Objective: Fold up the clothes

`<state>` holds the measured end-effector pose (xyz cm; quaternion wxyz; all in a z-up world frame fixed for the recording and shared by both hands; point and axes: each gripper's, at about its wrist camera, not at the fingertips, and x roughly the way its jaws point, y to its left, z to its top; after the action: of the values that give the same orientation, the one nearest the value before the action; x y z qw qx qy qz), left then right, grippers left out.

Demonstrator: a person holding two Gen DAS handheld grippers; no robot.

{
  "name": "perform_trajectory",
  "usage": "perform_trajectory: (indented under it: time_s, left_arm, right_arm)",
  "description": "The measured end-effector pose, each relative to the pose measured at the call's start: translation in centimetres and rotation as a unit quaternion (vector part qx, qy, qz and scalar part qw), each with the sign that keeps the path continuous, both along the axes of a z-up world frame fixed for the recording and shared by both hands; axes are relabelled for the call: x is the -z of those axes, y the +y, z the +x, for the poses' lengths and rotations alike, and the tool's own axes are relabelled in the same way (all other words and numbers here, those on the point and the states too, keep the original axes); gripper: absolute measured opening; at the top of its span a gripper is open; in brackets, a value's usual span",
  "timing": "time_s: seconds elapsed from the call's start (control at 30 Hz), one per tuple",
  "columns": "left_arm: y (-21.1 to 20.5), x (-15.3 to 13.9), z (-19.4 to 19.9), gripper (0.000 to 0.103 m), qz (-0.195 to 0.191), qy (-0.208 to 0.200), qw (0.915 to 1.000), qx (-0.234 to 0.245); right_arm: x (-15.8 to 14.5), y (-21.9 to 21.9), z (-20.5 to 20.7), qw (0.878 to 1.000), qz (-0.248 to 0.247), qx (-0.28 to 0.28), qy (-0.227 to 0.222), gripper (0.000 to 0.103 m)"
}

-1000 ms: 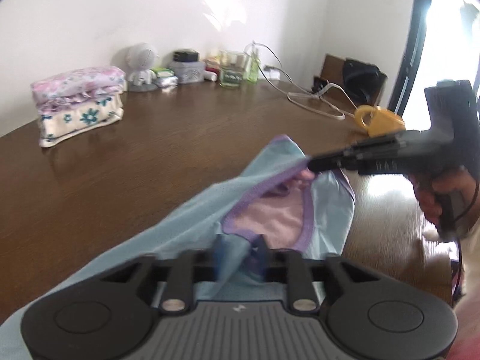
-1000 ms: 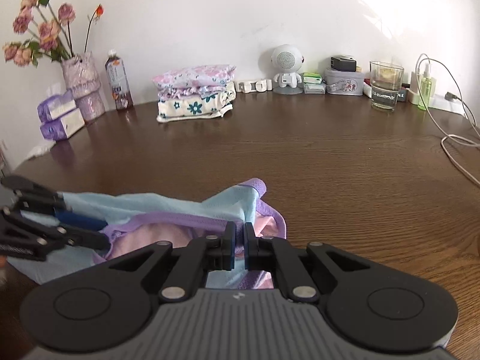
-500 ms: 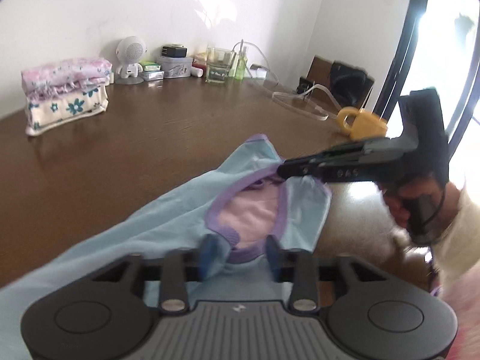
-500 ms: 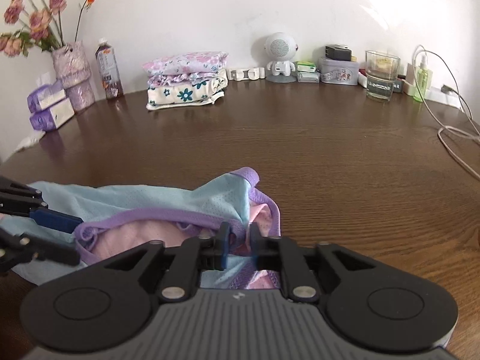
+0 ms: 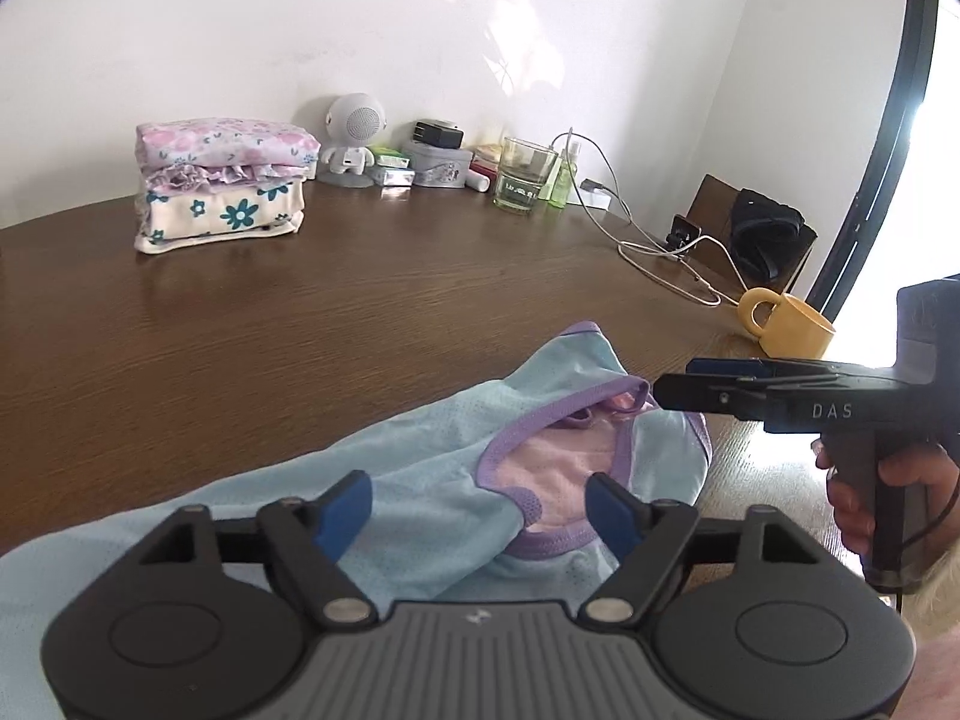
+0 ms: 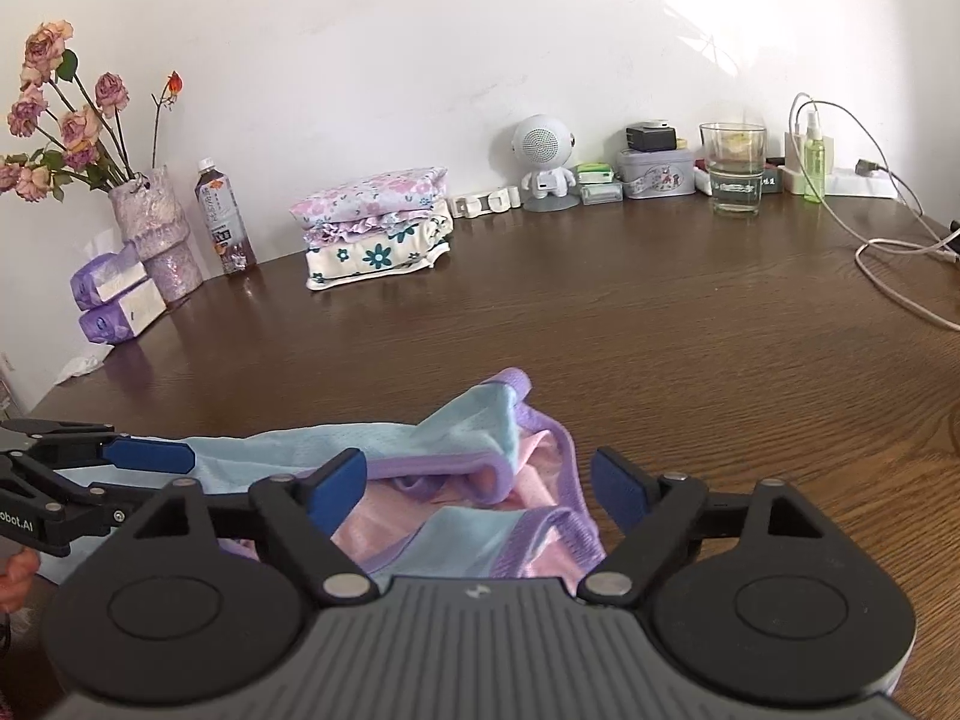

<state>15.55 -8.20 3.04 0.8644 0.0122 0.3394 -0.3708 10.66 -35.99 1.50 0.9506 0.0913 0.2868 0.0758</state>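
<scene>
Both tongs wide, holding nothing: left tongs (image 5: 477, 504), right tongs (image 6: 478, 486). Blue/purple garment (image 6: 432, 450) lies bunched on surface (image 6: 660, 324) just ahead, unfolded. Folded stack (image 6: 375, 228) far ahead looks done; this piece left.

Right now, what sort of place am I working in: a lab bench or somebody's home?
Most likely a home, at a wooden table against a white wall. A vase of dried roses, a stack of folded floral clothes and a drinking glass point to a lived-in room, not a lab.
</scene>
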Motion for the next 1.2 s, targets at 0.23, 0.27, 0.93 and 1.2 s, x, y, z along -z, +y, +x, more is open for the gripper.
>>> perform_trajectory:
  time_s: [0.23, 0.27, 0.93, 1.2]
  left_arm:
    - [-0.4, -0.4, -0.9, 0.095, 0.019, -0.016, 0.9995, -0.017]
    - [-0.5, -0.4, -1.0, 0.095, 0.022, -0.017, 0.9994, -0.019]
    - [-8.8, -0.9, 2.2, 0.041, 0.019, -0.027, 0.9978, 0.058]
    - [-11.8, 1.6, 4.4, 0.026, 0.044, -0.003, 0.9969, 0.066]
  right_arm:
    - [0.1, 0.3, -0.9, 1.000, 0.004, 0.005, -0.007, 0.102]
    - [0.2, 0.2, -1.1, 1.000, 0.005, 0.007, -0.007, 0.102]
    - [3.1, -4.2, -3.2, 0.982, 0.156, 0.106, 0.019, 0.082]
    - [3.7, -2.4, -0.6, 0.980, 0.160, 0.116, -0.002, 0.065]
